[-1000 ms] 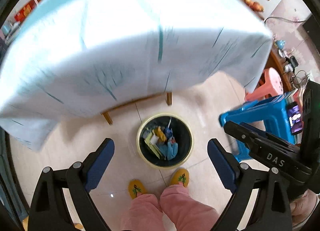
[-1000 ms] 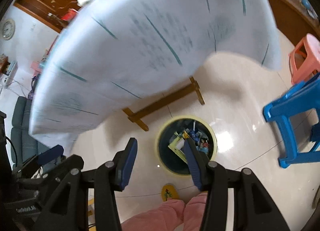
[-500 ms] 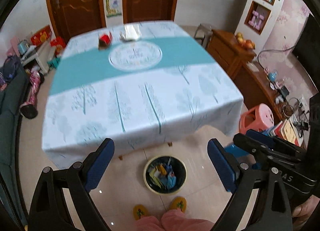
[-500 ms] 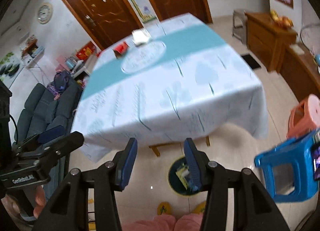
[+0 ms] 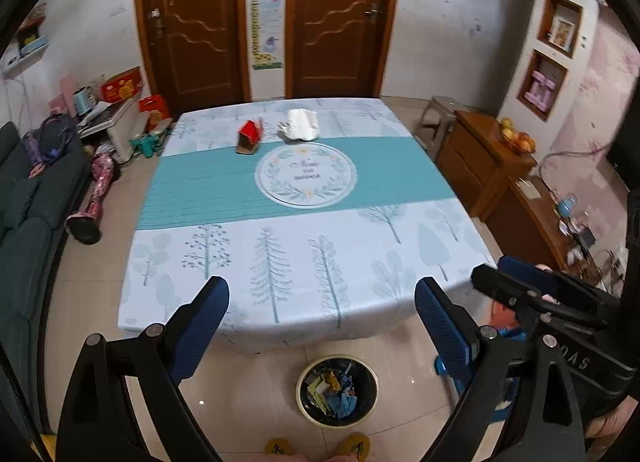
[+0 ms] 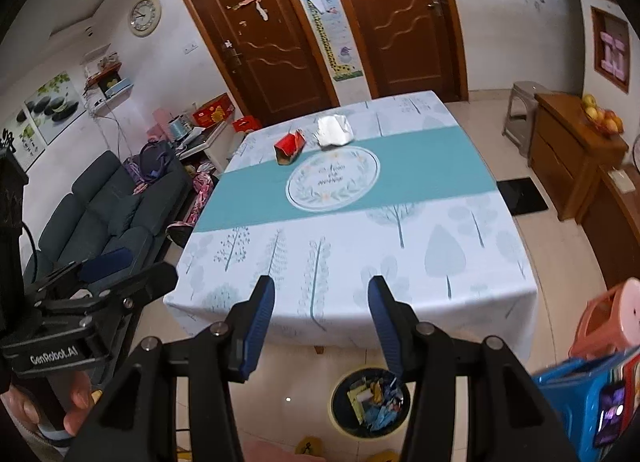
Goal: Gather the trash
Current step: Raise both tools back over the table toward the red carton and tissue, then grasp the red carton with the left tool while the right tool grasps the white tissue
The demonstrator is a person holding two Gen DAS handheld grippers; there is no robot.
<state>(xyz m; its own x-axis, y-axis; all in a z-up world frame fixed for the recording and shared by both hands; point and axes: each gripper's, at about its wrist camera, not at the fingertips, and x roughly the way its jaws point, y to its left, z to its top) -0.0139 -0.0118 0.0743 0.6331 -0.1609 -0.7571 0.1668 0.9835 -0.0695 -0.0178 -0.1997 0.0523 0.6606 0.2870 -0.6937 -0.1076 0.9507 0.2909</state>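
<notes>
The left gripper [image 5: 322, 322] is hovering with its fingers spread wide and gripping nothing, facing the near edge of the table [image 5: 304, 262]. The right gripper [image 6: 321, 316] is sitting beside it, fingers parted more narrowly, also carrying nothing. A red carton [image 5: 249, 136] is lying on the tablecloth toward 11 o'clock of the round printed emblem [image 5: 306, 174], and crumpled white paper [image 5: 302, 124] is resting at the emblem's 12 o'clock, just right of the carton. The trash bin [image 5: 337, 392], already holding wrappers, is standing on the floor below the table's near edge, just ahead of the person's yellow slippers [image 5: 354, 447].
</notes>
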